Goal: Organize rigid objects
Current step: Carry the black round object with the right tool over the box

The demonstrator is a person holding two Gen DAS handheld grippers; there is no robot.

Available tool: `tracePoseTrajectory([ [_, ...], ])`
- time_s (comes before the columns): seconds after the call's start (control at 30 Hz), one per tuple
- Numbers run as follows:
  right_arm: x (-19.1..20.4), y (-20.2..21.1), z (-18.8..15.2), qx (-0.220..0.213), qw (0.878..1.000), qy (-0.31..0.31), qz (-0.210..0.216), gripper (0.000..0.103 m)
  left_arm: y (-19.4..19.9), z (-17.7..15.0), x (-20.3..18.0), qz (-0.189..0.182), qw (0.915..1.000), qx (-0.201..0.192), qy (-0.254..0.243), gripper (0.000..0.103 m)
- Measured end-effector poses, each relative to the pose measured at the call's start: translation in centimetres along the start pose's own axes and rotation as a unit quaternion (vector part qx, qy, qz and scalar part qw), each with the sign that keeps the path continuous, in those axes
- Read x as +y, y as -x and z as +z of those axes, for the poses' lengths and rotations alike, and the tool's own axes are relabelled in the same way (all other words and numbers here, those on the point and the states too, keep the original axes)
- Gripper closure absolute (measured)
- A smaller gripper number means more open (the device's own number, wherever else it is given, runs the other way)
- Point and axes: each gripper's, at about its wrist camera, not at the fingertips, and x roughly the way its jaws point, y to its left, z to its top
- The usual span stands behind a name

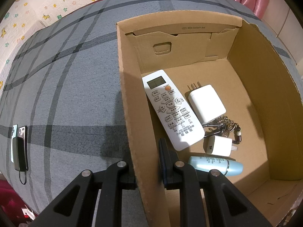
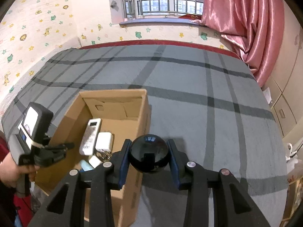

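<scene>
Step in hand, as judged: carry to box. Black ball [image 2: 149,154] was held between pads of right tool [image 2: 149,158], lower centre of frame, above bed beside box [image 2: 113,92]. Left tool [image 1: 146,162] was set astride box wall, jaws parted; grip not discernible. Remote [image 1: 171,107], chargers, bottle were lying inside. Next: ball to be shifted left over box, then released.

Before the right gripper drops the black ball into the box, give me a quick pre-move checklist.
1. Black ball between right gripper fingers: ok.
2. Ball over cardboard box: not ok, at its right wall.
3. Bare floor in box: ok.
4. Left gripper steadying box, fingers straddling its wall: ok.
5. Remote and chargers clear of the drop: cannot tell.
</scene>
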Motion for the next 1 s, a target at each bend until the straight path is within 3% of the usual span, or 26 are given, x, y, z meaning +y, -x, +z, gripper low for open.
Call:
tracePoseTrajectory([
  [0.5, 5.1, -2.4, 4.3, -0.001, 0.999, 0.038, 0.034, 0.063, -0.1, 0.0, 0.1, -0.003, 1.0000, -0.001, 0.003, 0.085],
  [1.0, 8.7, -9.3, 5.0, 0.065, 0.996, 0.049, 0.045, 0.063, -0.1, 0.0, 0.2, -0.006, 1.0000, -0.002, 0.004, 0.085],
])
